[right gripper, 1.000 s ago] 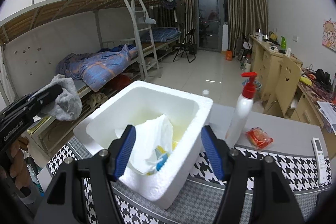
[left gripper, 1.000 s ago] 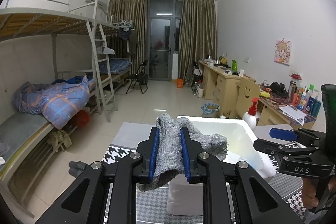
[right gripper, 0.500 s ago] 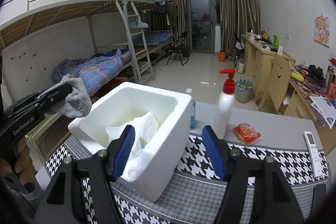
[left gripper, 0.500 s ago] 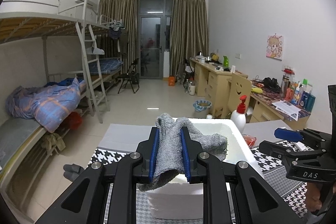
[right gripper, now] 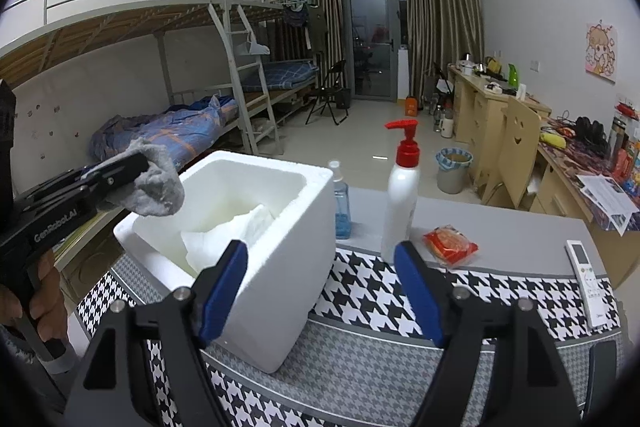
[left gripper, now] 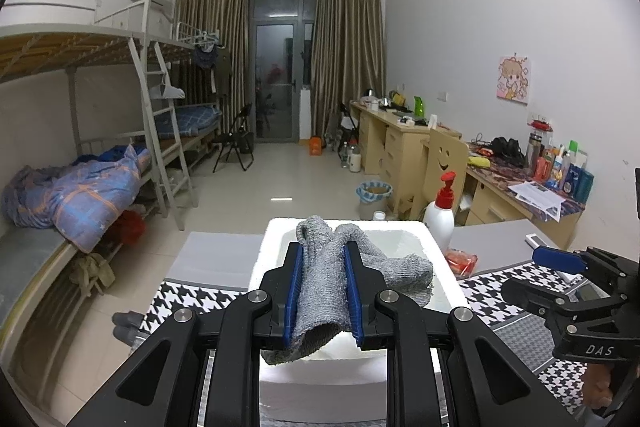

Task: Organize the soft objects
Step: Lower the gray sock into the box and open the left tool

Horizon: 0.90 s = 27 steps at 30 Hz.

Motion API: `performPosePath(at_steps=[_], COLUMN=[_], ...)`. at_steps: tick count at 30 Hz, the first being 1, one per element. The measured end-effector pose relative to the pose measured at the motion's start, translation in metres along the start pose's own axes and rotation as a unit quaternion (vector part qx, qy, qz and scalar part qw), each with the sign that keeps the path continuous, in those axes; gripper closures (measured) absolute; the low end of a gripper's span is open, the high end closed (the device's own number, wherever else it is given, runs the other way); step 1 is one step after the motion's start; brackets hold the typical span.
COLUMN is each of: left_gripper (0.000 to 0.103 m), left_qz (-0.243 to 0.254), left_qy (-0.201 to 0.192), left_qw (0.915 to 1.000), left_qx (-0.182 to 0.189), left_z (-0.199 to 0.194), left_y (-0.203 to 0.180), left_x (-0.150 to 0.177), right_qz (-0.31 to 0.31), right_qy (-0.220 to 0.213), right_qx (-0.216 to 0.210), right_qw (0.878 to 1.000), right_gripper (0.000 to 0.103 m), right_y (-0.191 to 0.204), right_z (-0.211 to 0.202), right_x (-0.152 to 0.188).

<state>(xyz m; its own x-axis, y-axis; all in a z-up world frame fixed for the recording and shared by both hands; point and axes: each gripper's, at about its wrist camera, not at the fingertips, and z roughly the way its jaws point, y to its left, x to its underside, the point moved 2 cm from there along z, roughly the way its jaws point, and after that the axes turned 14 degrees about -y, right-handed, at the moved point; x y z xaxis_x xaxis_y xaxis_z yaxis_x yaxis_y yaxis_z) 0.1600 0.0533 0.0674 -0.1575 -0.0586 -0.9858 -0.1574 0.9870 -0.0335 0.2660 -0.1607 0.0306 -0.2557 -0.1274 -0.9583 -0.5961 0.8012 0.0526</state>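
grey sock (left gripper: 322, 291) pinched in left tool (left gripper: 322, 301) above foam box (left gripper: 268, 251).

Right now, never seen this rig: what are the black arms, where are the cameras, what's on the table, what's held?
No robot here: a person holds a two-finger gripper in each hand, and each carries a fisheye camera looking along its fingers. One picture is from the left, one from the right. The left gripper is clamped on a grey sock over a white foam box containing white cloth. The right gripper holds nothing; its jaws are opening. On the houndstooth-covered table: a pump bottle, a blue bottle, a red packet and a remote.
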Motion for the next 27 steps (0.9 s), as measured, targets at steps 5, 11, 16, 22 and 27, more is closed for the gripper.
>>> performPosePath(at_steps=[5, 11, 16, 22, 27], left_gripper=[0.081, 0.081, 0.063, 0.014, 0.002], left_qz=[0.002, 0.005, 0.012, 0.008, 0.006], left_qy=[0.006, 0.011, 0.021, 0.013, -0.007], left_qw=[1.0, 0.9999, 0.9997, 0.9999, 1.0], left_qx=[0.006, 0.012, 0.007, 0.001, 0.002], left_z=[0.006, 0.014, 0.025, 0.024, 0.015], left_y=[-0.006, -0.012, -0.014, -0.013, -0.015], left_x=[0.0, 0.002, 0.008, 0.008, 0.005], right_qz=[0.002, 0.005, 0.012, 0.017, 0.016], right_qy=[-0.001, 0.002, 0.0, -0.003, -0.005], right_qx=[0.006, 0.016, 0.02, 0.024, 0.023], right_qw=[1.0, 1.0, 1.0, 1.0, 1.0], right_gripper=[0.024, 0.024, 0.024, 0.024, 0.024], right_y=[-0.008, -0.015, -0.021, -0.023, -0.023], right_z=[-0.005, -0.008, -0.012, -0.015, -0.017], right_x=[0.002, 0.007, 0.009, 0.009, 0.009])
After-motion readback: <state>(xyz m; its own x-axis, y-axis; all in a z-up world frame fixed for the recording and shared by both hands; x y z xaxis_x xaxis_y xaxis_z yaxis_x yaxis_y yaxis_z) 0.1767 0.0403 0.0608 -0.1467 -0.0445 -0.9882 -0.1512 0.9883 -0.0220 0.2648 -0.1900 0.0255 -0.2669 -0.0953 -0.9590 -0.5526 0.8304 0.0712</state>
